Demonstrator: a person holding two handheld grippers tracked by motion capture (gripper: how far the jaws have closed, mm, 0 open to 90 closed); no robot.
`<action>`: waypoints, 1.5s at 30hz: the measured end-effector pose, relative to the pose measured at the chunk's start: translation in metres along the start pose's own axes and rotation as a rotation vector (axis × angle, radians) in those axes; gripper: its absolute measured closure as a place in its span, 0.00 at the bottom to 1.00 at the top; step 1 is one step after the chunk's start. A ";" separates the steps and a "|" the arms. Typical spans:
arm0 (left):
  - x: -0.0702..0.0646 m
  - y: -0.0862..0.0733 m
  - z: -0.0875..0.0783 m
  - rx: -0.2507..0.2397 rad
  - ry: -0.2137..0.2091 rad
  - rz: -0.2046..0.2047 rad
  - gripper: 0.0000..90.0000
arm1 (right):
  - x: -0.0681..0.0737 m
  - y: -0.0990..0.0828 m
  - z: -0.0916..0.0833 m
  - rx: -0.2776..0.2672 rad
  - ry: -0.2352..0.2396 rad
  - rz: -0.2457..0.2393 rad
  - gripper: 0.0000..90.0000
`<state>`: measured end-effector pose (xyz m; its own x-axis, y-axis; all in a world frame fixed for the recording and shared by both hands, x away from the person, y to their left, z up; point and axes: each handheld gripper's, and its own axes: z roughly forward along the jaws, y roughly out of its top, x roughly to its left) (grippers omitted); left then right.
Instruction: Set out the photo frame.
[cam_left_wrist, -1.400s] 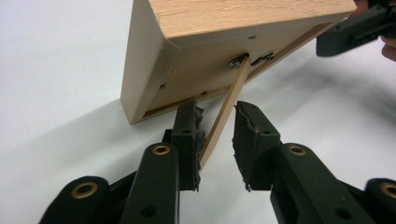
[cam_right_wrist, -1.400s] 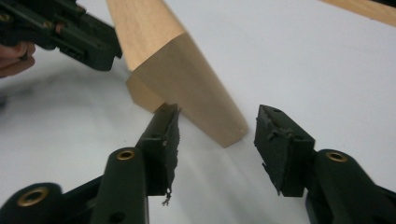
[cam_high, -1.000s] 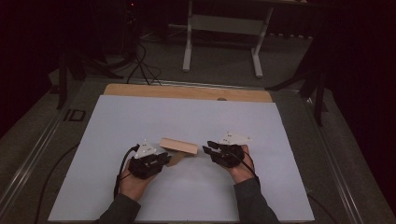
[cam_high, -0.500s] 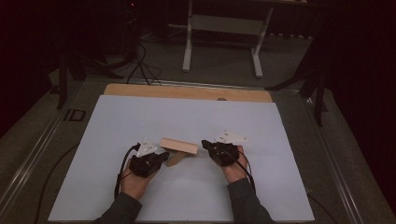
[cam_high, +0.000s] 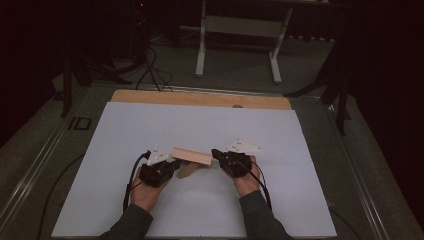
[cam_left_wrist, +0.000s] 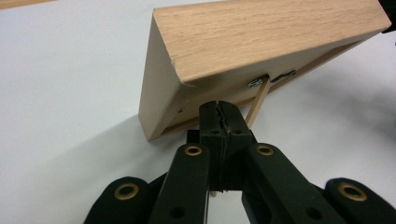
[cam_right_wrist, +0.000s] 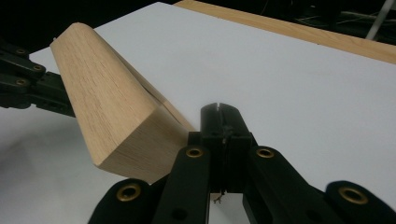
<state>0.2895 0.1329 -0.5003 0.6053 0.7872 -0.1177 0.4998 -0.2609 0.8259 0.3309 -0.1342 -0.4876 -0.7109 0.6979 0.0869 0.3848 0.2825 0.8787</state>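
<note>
A light wooden frame (cam_high: 192, 156) stands tilted on the white sheet, propped on a thin strut (cam_high: 187, 171) at its back. In the left gripper view the frame (cam_left_wrist: 261, 37) shows its hollow back and the strut (cam_left_wrist: 259, 100) leaning down from a small metal hinge. My left gripper (cam_high: 175, 165) is shut, and its tips (cam_left_wrist: 218, 109) sit just under the frame's lower edge beside the strut, with nothing between them. My right gripper (cam_high: 215, 152) is also shut on nothing. Its tips (cam_right_wrist: 219, 114) lie right next to the frame's near end (cam_right_wrist: 107, 107).
The white sheet (cam_high: 200, 125) covers most of the table, and a bare wooden strip (cam_high: 200, 98) runs along its far edge. Beyond the table stand the white legs of another table (cam_high: 237, 25), with cables (cam_high: 150, 70) on the dark floor.
My right gripper has edged a little left, closer to the frame's end. The frame and my left hand have stayed where they were.
</note>
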 end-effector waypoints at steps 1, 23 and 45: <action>0.000 0.000 0.000 0.001 0.000 0.003 0.99 | 0.000 0.000 0.000 0.001 0.004 -0.001 0.99; -0.001 0.004 0.004 0.002 0.005 0.006 0.99 | 0.005 -0.001 0.001 0.010 0.040 -0.037 0.99; -0.006 0.008 0.000 -0.012 -0.023 0.006 0.99 | 0.015 0.000 0.001 0.022 0.070 -0.098 0.99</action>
<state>0.2898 0.1257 -0.4932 0.6222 0.7728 -0.1250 0.4885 -0.2584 0.8334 0.3209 -0.1227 -0.4870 -0.7846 0.6190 0.0347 0.3242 0.3619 0.8740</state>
